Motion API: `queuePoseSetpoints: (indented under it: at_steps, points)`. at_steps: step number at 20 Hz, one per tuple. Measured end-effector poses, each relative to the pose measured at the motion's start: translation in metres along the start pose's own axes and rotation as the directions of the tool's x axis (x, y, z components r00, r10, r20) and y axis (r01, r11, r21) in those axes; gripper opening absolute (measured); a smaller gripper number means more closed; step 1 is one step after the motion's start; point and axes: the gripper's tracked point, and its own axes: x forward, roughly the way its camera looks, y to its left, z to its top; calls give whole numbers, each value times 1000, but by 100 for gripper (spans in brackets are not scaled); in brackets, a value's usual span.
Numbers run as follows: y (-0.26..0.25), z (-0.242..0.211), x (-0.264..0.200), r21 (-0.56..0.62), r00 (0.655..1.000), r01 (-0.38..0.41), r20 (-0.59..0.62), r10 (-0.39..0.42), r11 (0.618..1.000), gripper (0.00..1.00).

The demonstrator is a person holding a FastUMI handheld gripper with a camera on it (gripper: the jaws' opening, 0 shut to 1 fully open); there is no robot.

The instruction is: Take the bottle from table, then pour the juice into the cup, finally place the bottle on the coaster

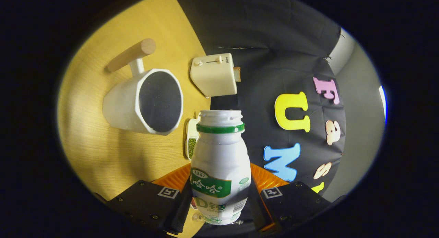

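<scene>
Nearest to the camera are the two fingers of the gripper [219, 200], and they are closed on the small white plastic bottle with a green neck ring and a green label [220, 169]; one finger presses on each side of its lower body. This bottle has no cap, and its open threaded mouth points away from the camera, toward the booth's black cloth wall. The whole view is turned on its side, so the light wooden table [103, 152] fills the space on one side of the bottle and the cloth wall stands on the other side; the bottle seems to be held tilted and lifted from the table, but how far it is tilted I cannot tell exactly. Beyond the fingers and to the table side of the bottle stands the white faceted ceramic cup with a round wooden handle [142, 100], and its wide opening faces the camera; the inside looks dark, and I cannot tell if there is liquid in it. The mouth of the bottle is near the cup's rim but apart from it. Between the cup and the bottle a small white dish with green grains [191, 142] lies on the table, partly hidden by the bottle. Farther away, close to the wall, is a small cream-coloured toaster [214, 75].
</scene>
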Motion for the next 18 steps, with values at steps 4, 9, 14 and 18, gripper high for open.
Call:
queuePoseSetpoints:
  at_steps: [4,9,14,18]
  points:
    - [-11,-18,-6,189,1000,20,1,-21,982,74]
    - [-20,-48,-10,525,999,29,6,-37,851,74]
    - [-29,-68,-13,761,997,2,48,-59,649,73]
    - [-35,-77,-14,836,995,-12,67,-80,549,73]
